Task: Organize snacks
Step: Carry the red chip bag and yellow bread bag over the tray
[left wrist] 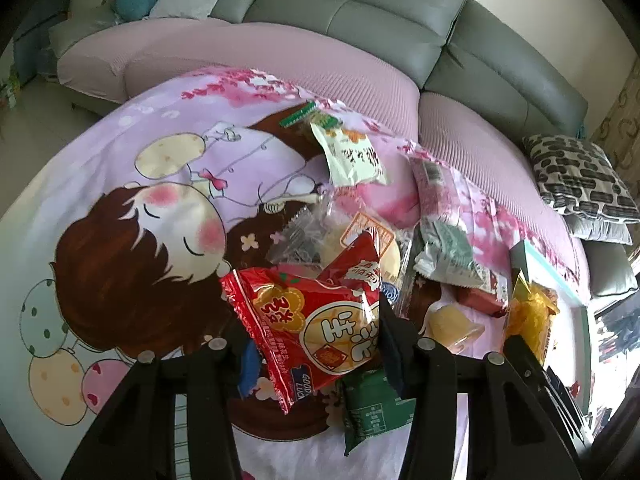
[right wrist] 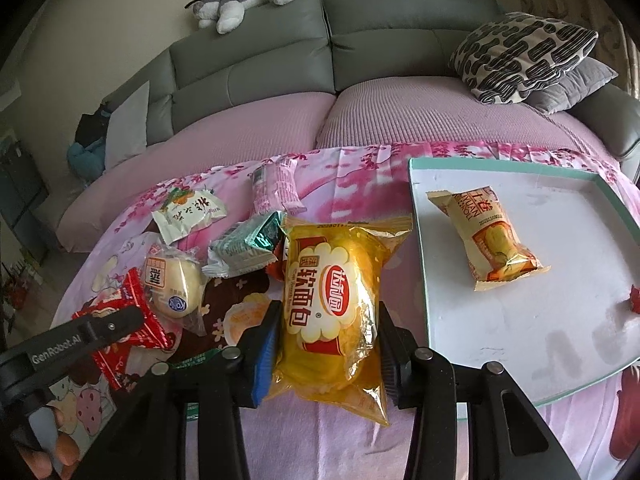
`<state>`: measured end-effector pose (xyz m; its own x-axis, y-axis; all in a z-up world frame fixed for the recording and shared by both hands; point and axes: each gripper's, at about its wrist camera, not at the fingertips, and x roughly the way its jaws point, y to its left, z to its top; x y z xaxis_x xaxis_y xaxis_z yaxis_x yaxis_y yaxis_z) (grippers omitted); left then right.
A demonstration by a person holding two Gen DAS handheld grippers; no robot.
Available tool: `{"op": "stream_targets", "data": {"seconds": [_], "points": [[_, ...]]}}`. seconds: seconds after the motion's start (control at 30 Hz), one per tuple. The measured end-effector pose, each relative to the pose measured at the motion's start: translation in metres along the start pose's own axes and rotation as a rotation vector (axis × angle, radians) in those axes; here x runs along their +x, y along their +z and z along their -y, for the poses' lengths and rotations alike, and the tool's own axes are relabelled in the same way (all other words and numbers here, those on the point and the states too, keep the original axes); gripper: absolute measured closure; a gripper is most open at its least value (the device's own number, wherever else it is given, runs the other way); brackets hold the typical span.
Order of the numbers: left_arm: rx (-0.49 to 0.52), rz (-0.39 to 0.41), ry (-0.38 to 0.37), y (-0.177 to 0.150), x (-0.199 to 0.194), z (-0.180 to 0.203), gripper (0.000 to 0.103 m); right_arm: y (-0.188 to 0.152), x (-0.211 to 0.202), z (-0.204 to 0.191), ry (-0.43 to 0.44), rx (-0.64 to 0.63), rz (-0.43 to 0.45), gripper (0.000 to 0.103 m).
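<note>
You are pinching the soft, crushable bread pack mid-body in your right gripper, while your left gripper is clamping a slippery red packet.

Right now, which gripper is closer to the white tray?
Right. The right gripper, holding the yellow bread packet, sits beside the white tray; the left gripper holds a red packet farther off.

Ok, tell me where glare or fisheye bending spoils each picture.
Left wrist view: the far right edge blows out white past the tray, and the sofa bows into an arc. Right wrist view: evenly lit, slight sheen on the yellow bread packet; the tray's straight rims curve.
</note>
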<state>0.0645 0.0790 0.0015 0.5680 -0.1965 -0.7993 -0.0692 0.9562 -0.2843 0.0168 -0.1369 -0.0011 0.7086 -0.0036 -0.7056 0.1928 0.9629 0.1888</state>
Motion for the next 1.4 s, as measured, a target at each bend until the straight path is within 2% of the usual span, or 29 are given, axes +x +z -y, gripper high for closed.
{"op": "stream_targets", "data": {"seconds": [0.3, 0.8, 1.07, 1.4], "points": [[0.008, 0.035, -0.01, 0.003, -0.013, 0.006, 0.052, 0.006, -0.013, 0.004, 0.002, 0.007, 0.035, 0.057], [0.086, 0.052, -0.051, -0.001, -0.02, 0.044, 0.052, 0.011, -0.025, 0.023, -0.005, 0.05, 0.065, 0.057], [0.184, 0.055, -0.111, -0.011, -0.022, 0.089, 0.052, 0.017, -0.036, 0.053, -0.06, 0.098, 0.093, 0.057], [0.335, 0.034, -0.191, -0.035, -0.018, 0.157, 0.052, 0.019, -0.057, 0.119, -0.154, 0.229, 0.122, 0.057]]}}
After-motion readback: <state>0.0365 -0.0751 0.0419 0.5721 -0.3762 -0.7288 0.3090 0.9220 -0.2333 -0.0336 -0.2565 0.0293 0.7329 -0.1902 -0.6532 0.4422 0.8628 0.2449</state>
